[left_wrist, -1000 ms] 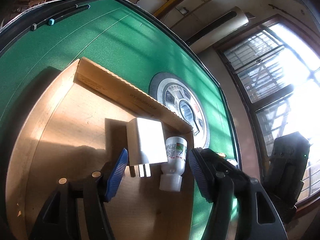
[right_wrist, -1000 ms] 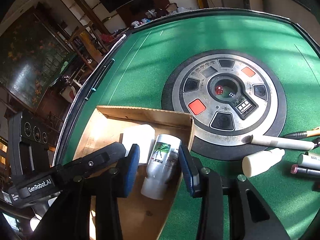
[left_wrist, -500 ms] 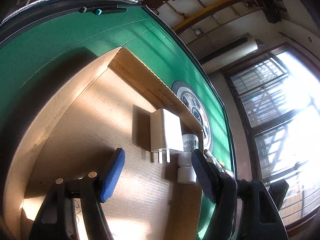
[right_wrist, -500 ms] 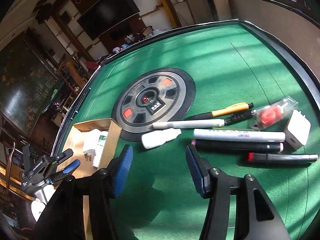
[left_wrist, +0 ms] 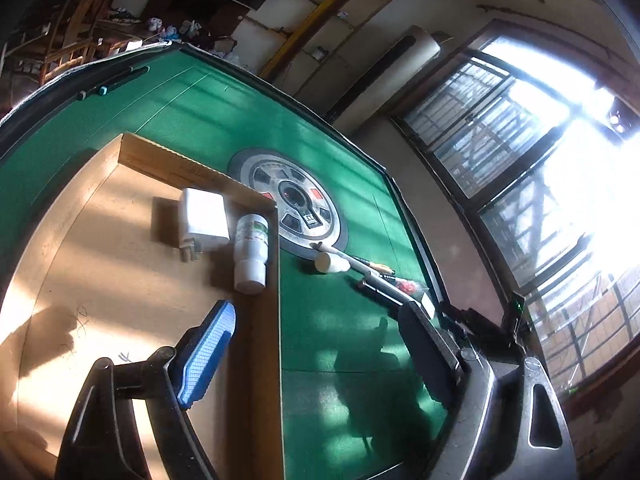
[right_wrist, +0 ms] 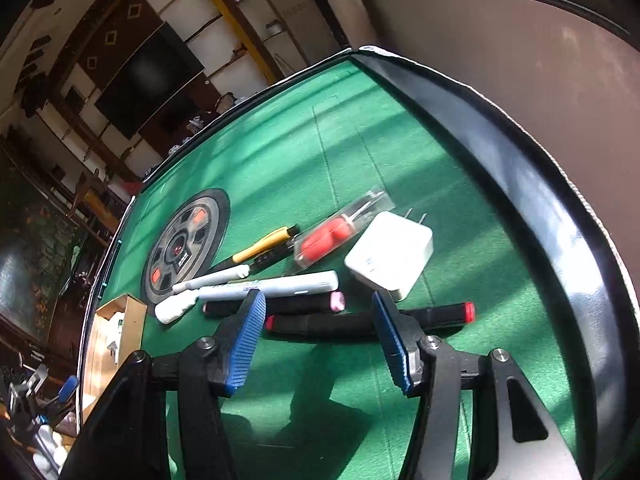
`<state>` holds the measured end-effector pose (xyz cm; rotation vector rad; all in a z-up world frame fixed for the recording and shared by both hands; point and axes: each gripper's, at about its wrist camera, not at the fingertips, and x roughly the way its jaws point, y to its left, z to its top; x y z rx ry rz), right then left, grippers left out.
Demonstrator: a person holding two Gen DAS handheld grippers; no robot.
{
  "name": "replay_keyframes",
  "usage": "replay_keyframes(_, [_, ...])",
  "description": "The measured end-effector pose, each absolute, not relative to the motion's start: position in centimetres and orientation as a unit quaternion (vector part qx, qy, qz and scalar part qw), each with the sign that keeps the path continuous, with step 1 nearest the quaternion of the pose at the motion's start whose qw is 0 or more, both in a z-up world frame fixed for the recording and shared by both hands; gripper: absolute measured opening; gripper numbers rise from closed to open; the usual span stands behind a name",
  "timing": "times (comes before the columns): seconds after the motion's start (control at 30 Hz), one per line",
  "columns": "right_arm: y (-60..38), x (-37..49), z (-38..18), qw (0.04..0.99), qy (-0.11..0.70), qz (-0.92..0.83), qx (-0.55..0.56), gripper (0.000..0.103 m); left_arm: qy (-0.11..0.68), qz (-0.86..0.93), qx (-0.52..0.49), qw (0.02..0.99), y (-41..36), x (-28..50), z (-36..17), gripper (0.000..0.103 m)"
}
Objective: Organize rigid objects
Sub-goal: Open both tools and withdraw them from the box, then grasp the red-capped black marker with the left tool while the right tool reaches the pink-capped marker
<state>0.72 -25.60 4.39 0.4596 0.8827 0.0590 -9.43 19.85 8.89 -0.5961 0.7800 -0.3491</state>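
- In the cardboard box (left_wrist: 132,276), ahead of the left gripper (left_wrist: 320,352) and to the left of its jaws' centre line, two things already lie: a white charger (left_wrist: 205,220), and touching its right side a small white bottle (left_wrist: 251,252) lying against the box's right wall.
- I judge the sorting only begun: two items are boxed, and a good many remain on the green table (left_wrist: 340,344).
- The left gripper's jaws are wide apart with nothing between them. Its left pad hangs over the box floor, and its right pad is over the felt outside the box, so the jaws straddle the box's right wall.
- In the right wrist view, the loose things lie ahead of the right gripper (right_wrist: 320,340). Ahead-left is a small white dropper bottle (right_wrist: 176,307), with a white pen (right_wrist: 212,278) and a yellow-handled tool (right_wrist: 264,245) beyond it.
- Straight ahead is a white marker (right_wrist: 276,285), a black marker with a pink cap (right_wrist: 276,305) and, nearest, a black marker with red ends (right_wrist: 360,320).
- Ahead-right are a clear packet of red pieces (right_wrist: 340,236) and a second white charger (right_wrist: 390,254).
- The right gripper's jaws are also spread wide and empty. The red-ended marker runs across just beyond their tips; whether a tip touches it I cannot tell.
- My guess is that this marker is the next pick.
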Motion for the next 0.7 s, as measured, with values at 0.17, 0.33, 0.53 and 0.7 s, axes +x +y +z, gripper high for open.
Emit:
replay_keyframes(0.17, [-27.2, 2.3, 2.7, 0.877, 0.444, -0.041, 0.179, 0.058, 0.401, -0.195, -0.251, 0.859, 15.4, -10.3, 7.8, 0.088])
replay_keyframes(0.33, [-25.0, 1.7, 1.5, 0.867, 0.47, 0.031, 0.159, 0.057, 0.412, -0.196, -0.225, 0.861, 13.3, -10.6, 7.2, 0.088])
replay_keyframes(0.53, [-18.2, -1.2, 1.2, 0.853, 0.488, 0.141, 0.118, 0.055, 0.424, -0.201, -0.212, 0.857, 11.9, -11.1, 6.4, 0.088])
replay_keyframes(0.7, [-13.3, -2.6, 1.8, 0.827, 0.499, 0.244, 0.092, 0.056, 0.429, -0.21, -0.2, 0.855, 10.8, -11.7, 6.3, 0.088])
